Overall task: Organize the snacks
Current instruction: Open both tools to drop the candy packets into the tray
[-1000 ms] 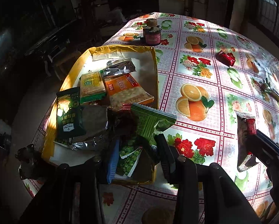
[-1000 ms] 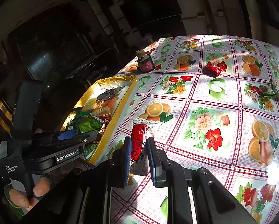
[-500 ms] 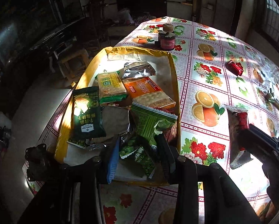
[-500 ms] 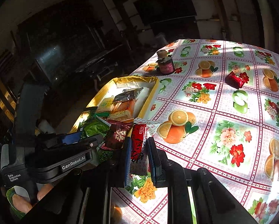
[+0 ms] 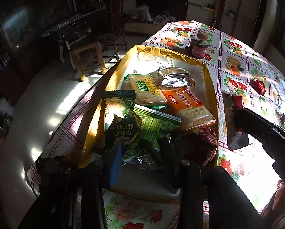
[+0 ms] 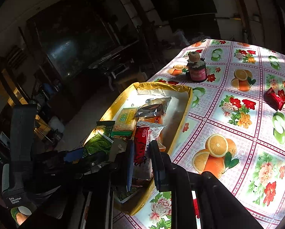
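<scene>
A yellow-rimmed box (image 5: 112, 80) (image 6: 188, 103) on the table holds several snack packets. My left gripper (image 5: 140, 152) is shut on a light green packet (image 5: 154, 124) and holds it over the near end of the box. My right gripper (image 6: 141, 162) is shut on a red and white packet (image 6: 142, 143), held over the box's near right edge; this packet also shows in the left wrist view (image 5: 234, 118). A dark green cracker bag (image 5: 121, 114), a green biscuit pack (image 5: 146, 91), an orange cracker pack (image 5: 188, 105) and a silver packet (image 5: 175, 78) lie in the box.
A dark jar with a cork lid (image 6: 196, 68) (image 5: 198, 45) stands beyond the box's far end. A small red packet (image 6: 275, 97) (image 5: 258, 85) lies on the fruit-print tablecloth (image 6: 237, 133) to the right. A wooden stool (image 5: 87, 57) stands off the table's left edge.
Both grippers have moved left toward the box. The red and white packet has gone from above the tablecloth to above the box's near edge. The light green packet stays held.
</scene>
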The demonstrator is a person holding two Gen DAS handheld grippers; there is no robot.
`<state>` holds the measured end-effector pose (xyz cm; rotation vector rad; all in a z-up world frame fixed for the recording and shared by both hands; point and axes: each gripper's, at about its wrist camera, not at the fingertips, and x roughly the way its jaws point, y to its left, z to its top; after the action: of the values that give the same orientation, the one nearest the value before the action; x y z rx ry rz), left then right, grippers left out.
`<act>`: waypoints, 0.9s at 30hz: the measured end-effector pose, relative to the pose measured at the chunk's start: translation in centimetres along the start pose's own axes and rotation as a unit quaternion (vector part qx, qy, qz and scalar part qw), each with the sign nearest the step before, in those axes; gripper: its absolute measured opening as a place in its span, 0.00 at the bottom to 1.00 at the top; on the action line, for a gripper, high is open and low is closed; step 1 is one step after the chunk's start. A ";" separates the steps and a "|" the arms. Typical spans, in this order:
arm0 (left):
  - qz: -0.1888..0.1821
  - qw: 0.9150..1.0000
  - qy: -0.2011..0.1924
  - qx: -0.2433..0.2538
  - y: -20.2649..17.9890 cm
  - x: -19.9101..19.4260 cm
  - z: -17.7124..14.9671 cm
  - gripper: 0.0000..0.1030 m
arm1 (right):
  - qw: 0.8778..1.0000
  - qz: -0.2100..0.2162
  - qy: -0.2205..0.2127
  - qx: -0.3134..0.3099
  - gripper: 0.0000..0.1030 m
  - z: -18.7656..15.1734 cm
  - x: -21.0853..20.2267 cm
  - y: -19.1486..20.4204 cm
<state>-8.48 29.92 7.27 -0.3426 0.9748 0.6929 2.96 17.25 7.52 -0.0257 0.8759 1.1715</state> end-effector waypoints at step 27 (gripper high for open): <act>-0.014 1.000 0.024 0.004 -0.8 3.7 3.3 0.37 | 0.998 0.005 0.058 0.022 0.18 4.1 9.4 -2.3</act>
<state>-4.49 32.61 5.84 -0.3660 1.0161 0.6566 8.25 25.49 3.69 -0.0537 1.0045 1.1688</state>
